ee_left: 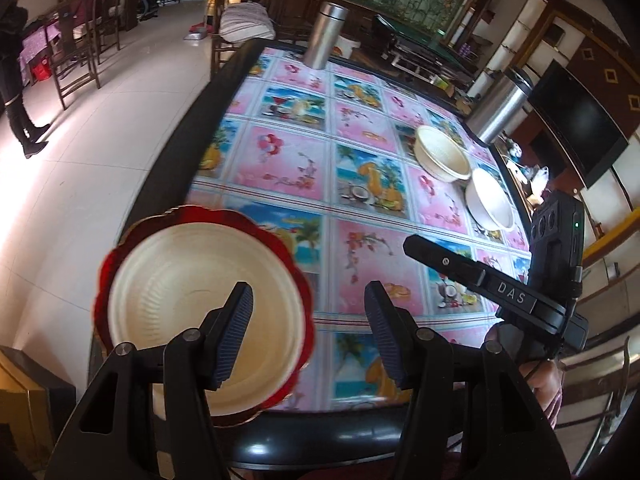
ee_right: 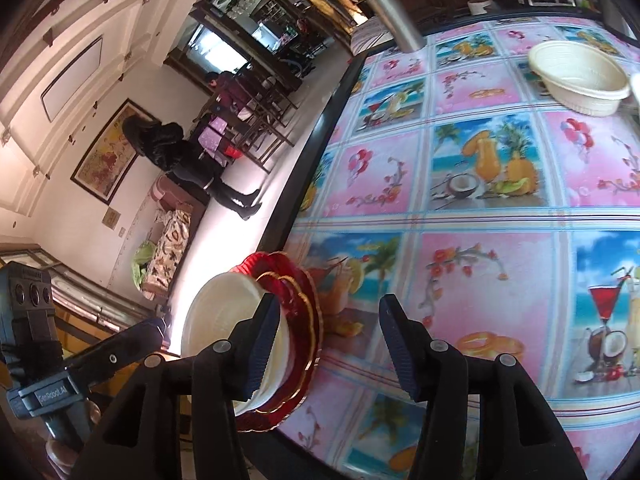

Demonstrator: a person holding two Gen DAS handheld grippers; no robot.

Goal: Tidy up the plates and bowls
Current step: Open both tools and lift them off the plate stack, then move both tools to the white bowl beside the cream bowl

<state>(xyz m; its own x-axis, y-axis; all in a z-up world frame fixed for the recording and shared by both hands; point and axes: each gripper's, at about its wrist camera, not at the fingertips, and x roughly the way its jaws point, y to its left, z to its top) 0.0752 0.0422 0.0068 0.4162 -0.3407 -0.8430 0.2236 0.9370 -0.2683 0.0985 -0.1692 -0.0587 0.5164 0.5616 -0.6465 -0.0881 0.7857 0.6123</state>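
A cream bowl (ee_left: 192, 300) sits in a stack of red gold-rimmed plates (ee_left: 296, 264) at the near left corner of the table. It shows in the right wrist view as a cream bowl (ee_right: 216, 308) on red plates (ee_right: 296, 300). My left gripper (ee_left: 308, 332) is open and empty, its left finger over the bowl. My right gripper (ee_right: 328, 348) is open and empty, just right of the stack. Two more cream bowls (ee_left: 440, 156) (ee_left: 492, 200) rest at the far right; one shows in the right wrist view (ee_right: 576, 76).
The table has a pink and blue picture cloth (ee_left: 360, 168) and a black rim (ee_left: 176, 140). Two steel flasks (ee_left: 324, 36) (ee_left: 500, 108) stand at the far edge. The right gripper's body (ee_left: 500, 292) lies to the right. People and chairs (ee_right: 192, 152) stand beyond the table's left side.
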